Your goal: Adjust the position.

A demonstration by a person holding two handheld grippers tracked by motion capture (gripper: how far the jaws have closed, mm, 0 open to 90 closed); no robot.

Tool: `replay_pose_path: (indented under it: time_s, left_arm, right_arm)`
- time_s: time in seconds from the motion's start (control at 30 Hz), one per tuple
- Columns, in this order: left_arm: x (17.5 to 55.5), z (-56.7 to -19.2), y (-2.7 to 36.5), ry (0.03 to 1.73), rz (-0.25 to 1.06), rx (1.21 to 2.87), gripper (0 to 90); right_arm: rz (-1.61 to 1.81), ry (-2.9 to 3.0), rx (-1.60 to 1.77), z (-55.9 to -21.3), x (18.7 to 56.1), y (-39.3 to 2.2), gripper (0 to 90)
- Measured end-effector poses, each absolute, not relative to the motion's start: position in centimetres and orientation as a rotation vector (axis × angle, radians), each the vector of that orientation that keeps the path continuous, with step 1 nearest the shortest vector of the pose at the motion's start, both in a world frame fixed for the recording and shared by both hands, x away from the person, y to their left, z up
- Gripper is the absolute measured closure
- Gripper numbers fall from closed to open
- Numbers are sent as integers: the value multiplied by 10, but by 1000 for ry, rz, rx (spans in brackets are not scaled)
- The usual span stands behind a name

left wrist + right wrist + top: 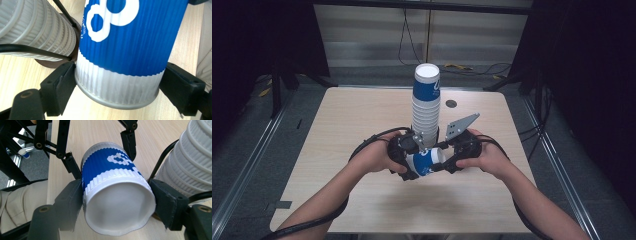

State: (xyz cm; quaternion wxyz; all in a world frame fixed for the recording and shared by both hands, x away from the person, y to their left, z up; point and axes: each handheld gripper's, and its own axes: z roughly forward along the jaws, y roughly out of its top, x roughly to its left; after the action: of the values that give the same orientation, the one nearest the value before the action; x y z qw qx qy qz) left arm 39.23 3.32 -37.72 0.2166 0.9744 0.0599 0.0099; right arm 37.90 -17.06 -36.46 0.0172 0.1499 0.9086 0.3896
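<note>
A blue and white ribbed paper cup (427,162) lies on its side just above the table, between both grippers. My right gripper (443,160) is shut on its mouth end; in the right gripper view the pads press the white rim of the cup (117,202) slightly out of round. My left gripper (414,168) stands around the base end. In the left gripper view its jaws flank the cup (125,50) without squeezing it. A tall stack of like cups (426,107) rises just behind the grippers.
The stack (37,30) rests on a dark round base (56,63) close beside the held cup. A small dark disc (451,103) lies on the table (352,115) behind the stack. Dark stands and cables surround the table on the floor.
</note>
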Motion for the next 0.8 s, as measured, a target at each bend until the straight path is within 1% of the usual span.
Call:
replay_pose_path:
  time_s: [0.07,0.47,0.6,0.63,0.8]
  left_arm:
    - [393,-376,33,143,34,2715,168]
    - [392,-379,39,182,14,2661,165]
    - [394,-378,44,196,9,2605,183]
    - [395,-377,48,185,10,2572,181]
    - [395,-376,56,234,16,2486,178]
  right_arm:
    - [1197,2826,461,-364,379,-170,281]
    - [1178,2842,475,-365,378,-171,281]
    - [1179,2834,487,-365,378,-174,281]
    - [1198,2825,503,-364,378,-177,281]
    - [1187,2813,524,-364,378,-181,280]
